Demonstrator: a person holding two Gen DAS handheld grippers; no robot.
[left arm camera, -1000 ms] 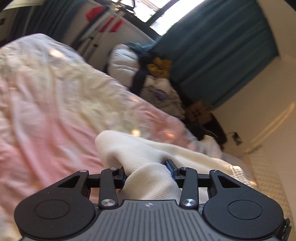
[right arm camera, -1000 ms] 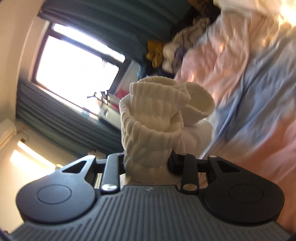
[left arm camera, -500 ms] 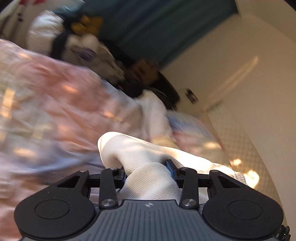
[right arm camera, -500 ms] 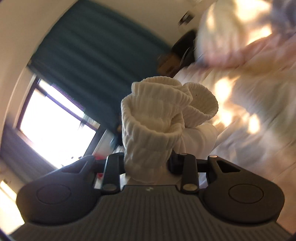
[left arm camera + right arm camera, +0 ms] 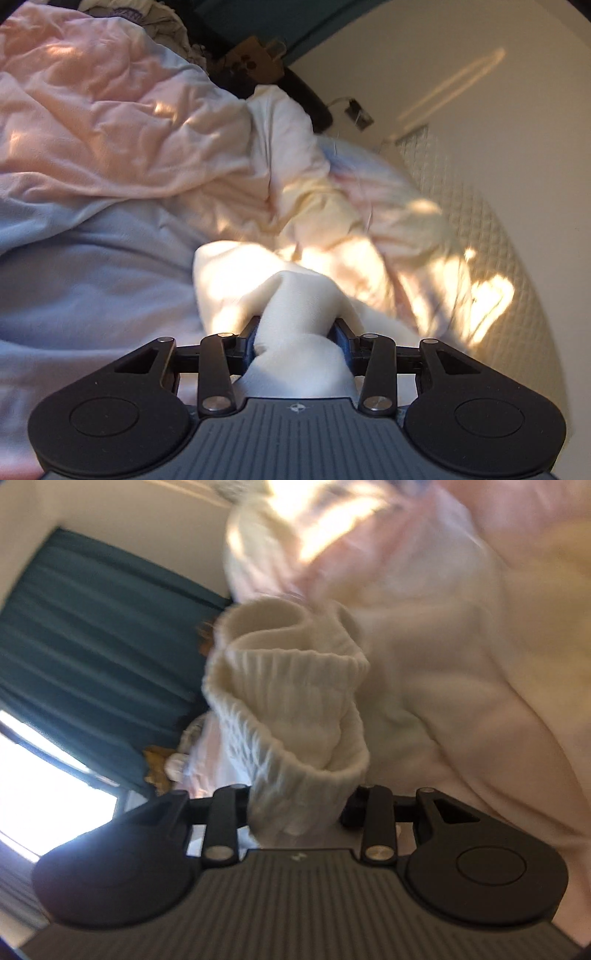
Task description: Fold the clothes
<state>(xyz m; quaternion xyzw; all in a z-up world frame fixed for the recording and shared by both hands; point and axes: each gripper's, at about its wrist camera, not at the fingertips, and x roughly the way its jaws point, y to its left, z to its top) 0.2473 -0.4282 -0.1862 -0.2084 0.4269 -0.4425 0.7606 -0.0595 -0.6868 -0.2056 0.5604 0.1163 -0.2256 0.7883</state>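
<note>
Two hand-held grippers angled down over the bed (image 5: 110, 302), left hand-held gripper (image 5: 297, 338) and right hand-held gripper (image 5: 295, 805) each clamping the cream knit garment (image 5: 295, 709), its bunched ribbed end pointing away.

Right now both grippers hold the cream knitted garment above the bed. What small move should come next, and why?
Probably lower both hands a little more and lay the cream garment flat on the duvet. The left gripper pinches a bunched fold, and the right gripper is clamped on the ribbed cuff. The fabric hangs crumpled between them, so a fold cannot start until it lies spread out.
</note>
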